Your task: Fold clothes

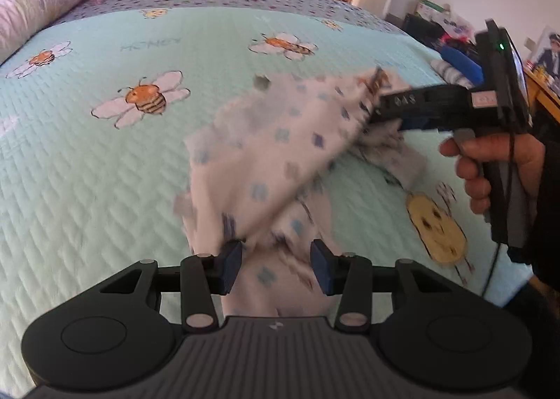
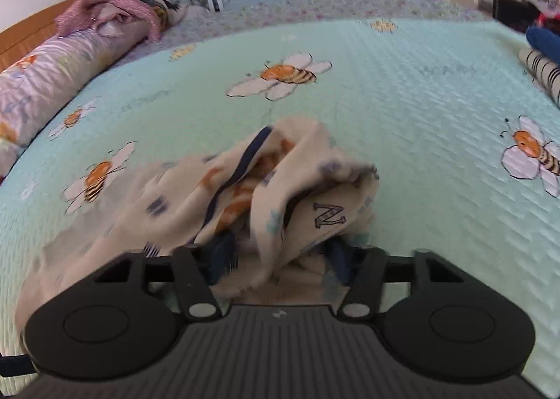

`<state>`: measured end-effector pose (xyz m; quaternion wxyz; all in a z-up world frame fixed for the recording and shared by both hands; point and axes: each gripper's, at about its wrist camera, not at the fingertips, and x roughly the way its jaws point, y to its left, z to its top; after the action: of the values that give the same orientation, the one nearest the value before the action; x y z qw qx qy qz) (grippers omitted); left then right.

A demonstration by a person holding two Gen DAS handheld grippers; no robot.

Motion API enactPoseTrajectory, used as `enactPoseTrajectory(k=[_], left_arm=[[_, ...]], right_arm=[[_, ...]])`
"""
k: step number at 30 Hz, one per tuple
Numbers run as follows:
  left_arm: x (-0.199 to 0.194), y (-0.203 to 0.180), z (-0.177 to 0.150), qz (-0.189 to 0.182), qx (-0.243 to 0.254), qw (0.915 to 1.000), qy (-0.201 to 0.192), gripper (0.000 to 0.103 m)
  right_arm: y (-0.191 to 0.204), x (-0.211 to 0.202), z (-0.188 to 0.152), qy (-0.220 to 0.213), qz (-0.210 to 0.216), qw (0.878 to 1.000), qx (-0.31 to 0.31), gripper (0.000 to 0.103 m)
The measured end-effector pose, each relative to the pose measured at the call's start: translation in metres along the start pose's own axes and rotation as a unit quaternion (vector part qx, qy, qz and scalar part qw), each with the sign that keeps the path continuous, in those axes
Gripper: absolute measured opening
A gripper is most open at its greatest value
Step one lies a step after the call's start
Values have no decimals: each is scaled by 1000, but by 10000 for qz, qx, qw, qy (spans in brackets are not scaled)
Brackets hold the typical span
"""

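1. Left wrist view, near: left gripper (image 1: 276, 266) has its jaws partly apart with the white printed garment (image 1: 276, 154) bunched between them. Blue pads (image 1: 323, 268) sit at the cloth's edges; can't tell if they press it.
2. Same view, right, a bit farther: right gripper (image 1: 385, 112) seen side-on in the person's hand (image 1: 490, 168), fingertips buried in the garment's far end. The cloth runs lifted between the two grippers, above the bee-print bedspread (image 1: 105, 189). Heavy motion blur.
3. Right wrist view, near: right gripper (image 2: 280, 255), jaws part-open, fabric crumpled over both pads (image 2: 220, 255); grip not confirmable. This view alone shows the navy trim, orange print and a letter N on the garment (image 2: 210, 196).
4. Far left, both views: rolled purple bedding (image 2: 45, 84) with a pink cloth on top. Far right: folded striped clothes (image 2: 539, 70).
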<state>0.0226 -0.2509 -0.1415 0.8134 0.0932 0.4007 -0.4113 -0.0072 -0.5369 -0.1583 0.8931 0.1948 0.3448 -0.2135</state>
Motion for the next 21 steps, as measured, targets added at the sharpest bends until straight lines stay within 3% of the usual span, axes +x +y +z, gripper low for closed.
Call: enactPoseTrajectory(k=[1,4,6,7,8,10,15,16,18,20,21], left_arm=[[4,2,4,9,-40,10000,2,46],[16,6,12,37,-105,9999,12,46],[25,10,17,27,-183,9998,36,46],[28,12,21,-4,-241,9997,29,46],[31,13,24,-34,-299,9995,23,39],[23,16,33,-201,-352,9991,-154,20],[-21,20,63,-553,-447,9933,-909,14],[-32,18,71,-646,-454,9912,-1066,7],[-54,13,85,-824,-428,9858,-1398,6],[-75,7,96,-883,-333,9803,-1737,7],[-79,6,99,-796,-309,9798,-1806,7]], right_arm=[[-3,2,1,68,1,9999,114,42],[-2,-14,-29,124,170,9988,435,43],[3,-18,-49,115,244,9991,324,38],[3,-21,-52,56,207,9994,278,26],[3,-24,-56,-3,170,9996,232,14],[0,-37,-57,-150,197,9991,356,9],[-2,-115,-40,-1145,81,9932,185,8],[-4,-132,-37,-1348,87,9906,194,9],[-6,-156,-38,-1562,148,9871,305,16],[-9,-172,-42,-1649,229,9850,462,51],[-6,-174,-50,-1634,219,9851,482,56]])
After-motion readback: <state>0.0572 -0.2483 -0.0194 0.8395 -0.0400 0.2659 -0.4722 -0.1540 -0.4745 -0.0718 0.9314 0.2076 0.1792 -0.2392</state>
